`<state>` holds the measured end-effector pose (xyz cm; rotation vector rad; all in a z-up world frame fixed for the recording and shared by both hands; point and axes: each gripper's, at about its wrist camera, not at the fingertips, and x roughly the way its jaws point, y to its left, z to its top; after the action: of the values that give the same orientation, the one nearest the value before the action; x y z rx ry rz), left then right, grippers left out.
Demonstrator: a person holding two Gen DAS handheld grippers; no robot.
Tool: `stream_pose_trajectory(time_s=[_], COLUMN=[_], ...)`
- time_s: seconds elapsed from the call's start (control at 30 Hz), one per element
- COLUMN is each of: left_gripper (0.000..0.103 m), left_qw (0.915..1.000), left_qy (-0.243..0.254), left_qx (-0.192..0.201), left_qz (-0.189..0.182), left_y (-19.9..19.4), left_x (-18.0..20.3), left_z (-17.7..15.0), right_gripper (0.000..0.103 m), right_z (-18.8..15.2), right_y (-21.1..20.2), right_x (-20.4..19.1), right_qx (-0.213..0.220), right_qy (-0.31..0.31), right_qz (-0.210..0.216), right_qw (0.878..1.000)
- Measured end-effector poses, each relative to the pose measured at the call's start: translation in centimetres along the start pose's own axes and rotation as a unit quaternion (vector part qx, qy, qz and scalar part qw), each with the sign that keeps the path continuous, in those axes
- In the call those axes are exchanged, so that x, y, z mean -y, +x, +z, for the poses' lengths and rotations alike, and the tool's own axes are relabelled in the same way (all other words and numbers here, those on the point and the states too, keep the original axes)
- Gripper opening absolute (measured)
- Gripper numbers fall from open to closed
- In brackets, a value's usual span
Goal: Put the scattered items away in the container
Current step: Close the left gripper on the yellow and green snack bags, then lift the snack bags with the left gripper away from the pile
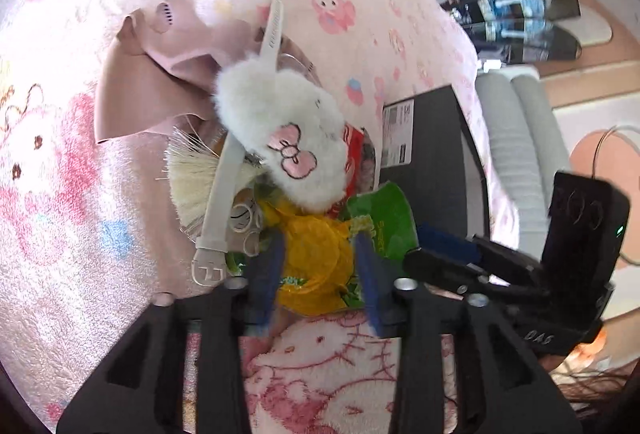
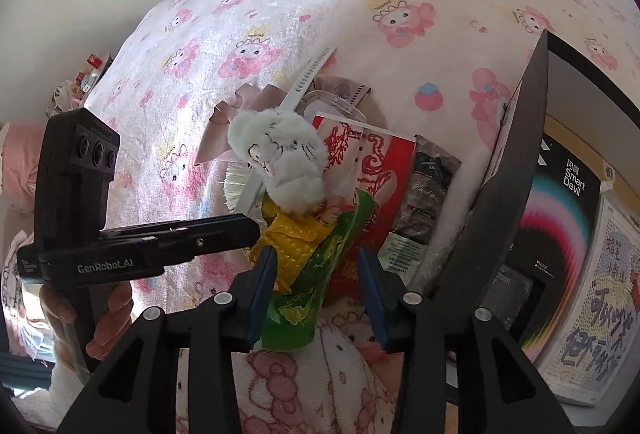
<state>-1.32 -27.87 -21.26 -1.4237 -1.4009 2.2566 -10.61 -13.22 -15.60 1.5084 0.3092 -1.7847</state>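
A pile of items lies on a pink cartoon blanket (image 1: 60, 161): a white fluffy plush with a pink bow (image 1: 280, 137), a white strap (image 1: 224, 193), a cream brush (image 1: 192, 173), a yellow packet (image 1: 316, 250) and a green snack bag (image 1: 388, 222). My left gripper (image 1: 320, 274) is open, its blue pads either side of the yellow packet. My right gripper (image 2: 320, 294) is open over the green bag (image 2: 296, 314), beside the yellow packet (image 2: 292, 238). The plush (image 2: 284, 161) lies just beyond. The black box (image 2: 516, 193) stands open at the right.
A red printed packet (image 2: 360, 161) and a dark sachet (image 2: 424, 193) lie by the box. A pink cloth (image 1: 132, 89) lies behind the pile. The other gripper's body (image 2: 80, 201) is at the left. Grey hoses (image 1: 520, 137) and a floor lie beyond the bed edge.
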Motion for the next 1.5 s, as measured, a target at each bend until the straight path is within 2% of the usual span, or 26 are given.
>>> stream_pose_trajectory(time_s=[0.07,0.1,0.17,0.23,0.3,0.33,0.53,0.63,0.7,0.73,0.83,0.97,1.03,1.23,1.27,1.3,1.33,1.37,1.4,1.5], left_gripper=[0.044,0.044,0.044,0.045,0.057,0.059,0.063,0.063,0.061,0.061,0.061,0.058,0.058,0.058,0.057,0.043,0.039,0.038,0.039,0.040], left_qw=[0.9993,0.9995,0.9999,0.9997,0.9995,0.9993,0.9968,0.9910,0.9898,0.9912,0.9944,0.9958,0.9966,0.9987,0.9983,0.9965,0.9934,0.9927,0.9932,0.9978], left_qy=[-0.017,-0.015,-0.004,-0.004,-0.010,-0.014,-0.070,-0.115,-0.115,-0.107,-0.086,-0.065,-0.048,-0.016,-0.009,-0.005,-0.002,0.010,0.030,0.052], left_qx=[0.002,-0.001,-0.002,-0.012,-0.016,-0.019,-0.035,-0.039,-0.041,-0.039,-0.032,-0.022,-0.018,-0.006,-0.002,-0.005,-0.015,-0.016,-0.015,-0.026], left_qz=[-0.034,-0.027,0.010,0.018,0.027,0.029,-0.013,-0.058,-0.073,-0.067,-0.052,-0.061,-0.064,-0.047,-0.057,-0.083,-0.114,-0.119,-0.111,-0.033], left_y=[0.4,0.7,1.1,1.3,1.2,1.3,2.4,3.8,3.9,4.0,3.5,2.4,2.0,1.8,1.6,1.2,0.8,0.6,0.9,2.8], left_x=[-0.3,-0.3,0.0,-0.2,-0.6,-0.9,-3.7,-5.1,-5.0,-4.5,-3.0,-0.5,1.4,6.8,7.7,8.3,9.0,9.7,11.0,13.6], left_z=[0.2,0.3,0.3,0.1,-0.2,-0.3,-0.9,-0.7,-0.8,-0.9,-1.0,-0.8,-0.8,-1.3,-1.7,-2.0,-2.5,-2.9,-3.0,-3.1], right_gripper=[0.038,0.038,0.038,0.038,0.038,0.037,0.036,0.036,0.033,0.027,0.023,0.021,0.021,0.021,0.021,0.020,0.019,0.019,0.019,0.019], right_z=[-0.1,-0.3,-0.6,-0.8,-0.7,-0.6,0.0,0.3,0.4,0.6,0.1,-0.6,-1.0,-3.3,-3.9,-4.6,-5.3,-6.1,-6.8,-8.3], right_y=[0.0,-0.1,-0.5,-0.7,0.0,0.6,3.1,4.0,4.0,3.9,2.5,-0.4,-2.1,-7.2,-8.0,-8.8,-9.3,-10.0,-10.8,-11.8], right_x=[-0.1,0.0,-0.3,-0.9,-0.9,-0.7,-1.0,-1.0,-0.6,-0.6,-0.8,-1.2,-1.6,-0.2,0.2,0.7,1.1,1.5,1.8,3.2], right_qx=[-0.002,-0.001,-0.001,0.001,-0.004,-0.011,-0.043,-0.042,-0.037,-0.033,-0.007,0.030,0.054,0.102,0.110,0.113,0.114,0.123,0.134,0.145], right_qy=[0.001,0.002,-0.001,-0.014,-0.016,-0.009,-0.011,-0.018,-0.005,-0.002,-0.002,0.005,0.002,0.021,0.028,0.034,0.042,0.049,0.049,0.061], right_qz=[-0.002,0.005,0.030,0.044,0.034,0.035,0.049,0.051,0.069,0.074,0.088,0.112,0.110,0.120,0.125,0.140,0.158,0.167,0.167,0.143], right_qw=[1.000,1.000,1.000,0.999,0.999,0.999,0.998,0.998,0.997,0.997,0.996,0.993,0.992,0.987,0.986,0.983,0.980,0.977,0.975,0.977])
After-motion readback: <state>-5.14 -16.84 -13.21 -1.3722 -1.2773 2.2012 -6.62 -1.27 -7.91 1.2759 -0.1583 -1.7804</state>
